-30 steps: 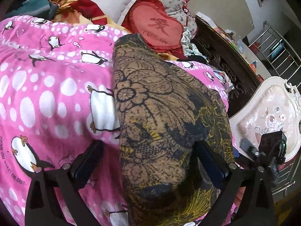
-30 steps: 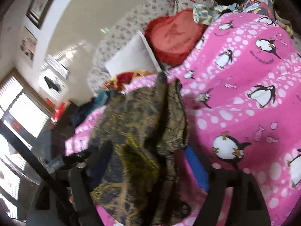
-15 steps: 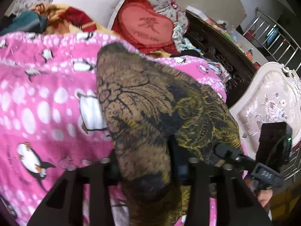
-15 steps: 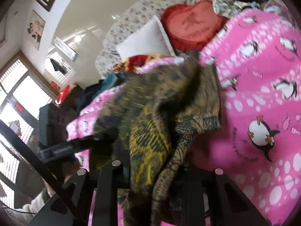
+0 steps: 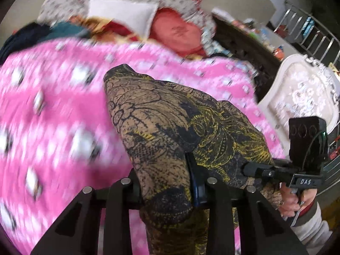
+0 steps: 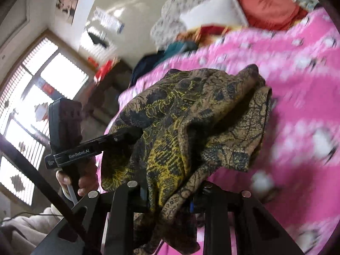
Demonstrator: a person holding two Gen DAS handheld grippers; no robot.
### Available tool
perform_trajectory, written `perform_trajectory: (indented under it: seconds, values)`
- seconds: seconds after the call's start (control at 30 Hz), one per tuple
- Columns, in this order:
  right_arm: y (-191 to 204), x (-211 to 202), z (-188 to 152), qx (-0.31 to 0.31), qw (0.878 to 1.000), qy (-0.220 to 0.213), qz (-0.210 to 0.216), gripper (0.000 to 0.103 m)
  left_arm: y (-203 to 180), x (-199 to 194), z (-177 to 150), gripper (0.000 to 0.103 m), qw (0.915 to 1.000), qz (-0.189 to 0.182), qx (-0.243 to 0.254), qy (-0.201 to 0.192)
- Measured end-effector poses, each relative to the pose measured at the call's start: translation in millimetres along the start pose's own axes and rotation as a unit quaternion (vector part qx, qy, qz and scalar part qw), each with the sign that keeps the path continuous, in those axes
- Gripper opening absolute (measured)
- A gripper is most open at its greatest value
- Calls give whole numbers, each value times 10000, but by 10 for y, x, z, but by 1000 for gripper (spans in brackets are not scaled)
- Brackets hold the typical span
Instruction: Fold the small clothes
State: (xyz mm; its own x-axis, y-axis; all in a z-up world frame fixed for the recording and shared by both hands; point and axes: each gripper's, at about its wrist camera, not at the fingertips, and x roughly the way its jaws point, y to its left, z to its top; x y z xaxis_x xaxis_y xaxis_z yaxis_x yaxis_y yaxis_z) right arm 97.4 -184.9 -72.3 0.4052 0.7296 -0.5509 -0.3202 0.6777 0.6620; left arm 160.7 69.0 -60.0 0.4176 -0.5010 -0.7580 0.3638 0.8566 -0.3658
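Note:
A brown, black and yellow patterned garment (image 5: 170,131) hangs between both grippers above the pink penguin blanket (image 5: 53,106). My left gripper (image 5: 167,182) is shut on one edge of the garment. My right gripper (image 6: 167,189) is shut on the other edge of the garment (image 6: 191,114). The right gripper also shows in the left wrist view (image 5: 248,169), at the garment's right side. The left gripper shows in the right wrist view (image 6: 136,135), at its left side. The far part of the cloth droops toward the blanket.
A red heart cushion (image 5: 176,31) and a white pillow (image 5: 121,12) lie at the bed's head. A white upholstered chair (image 5: 301,93) stands right of the bed, beside a dark headboard. Windows (image 6: 31,106) are on the left side.
Both grippers went from open around the garment to shut on it, then lifted it off the blanket. The background is now motion-blurred.

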Motion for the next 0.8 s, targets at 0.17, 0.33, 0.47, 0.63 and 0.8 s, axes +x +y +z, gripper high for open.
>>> perform_trajectory:
  seconds: [0.17,0.33,0.47,0.63,0.8]
  values:
    - [21,497,-421,-156,9947,930,-420,39,357,165,-532,43,9981,277,-399,369]
    - [190,195,-397,-664,9847,706,-1449,57,154,-44,-548,70,9963,847,156,-58]
    - [393,-145,-251,-905,9771,53,-1925,57,5,-189,-486,76,9927,1056,466,-353]
    - [673,151,-120,-1403,9656,72,-2186,53,-62,-30,-385,83,9912,1265,223,-307]
    - [610,533,-206,-1801,9460,585,-2631,50,0,163,-399,83,9869,1593,81,-249]
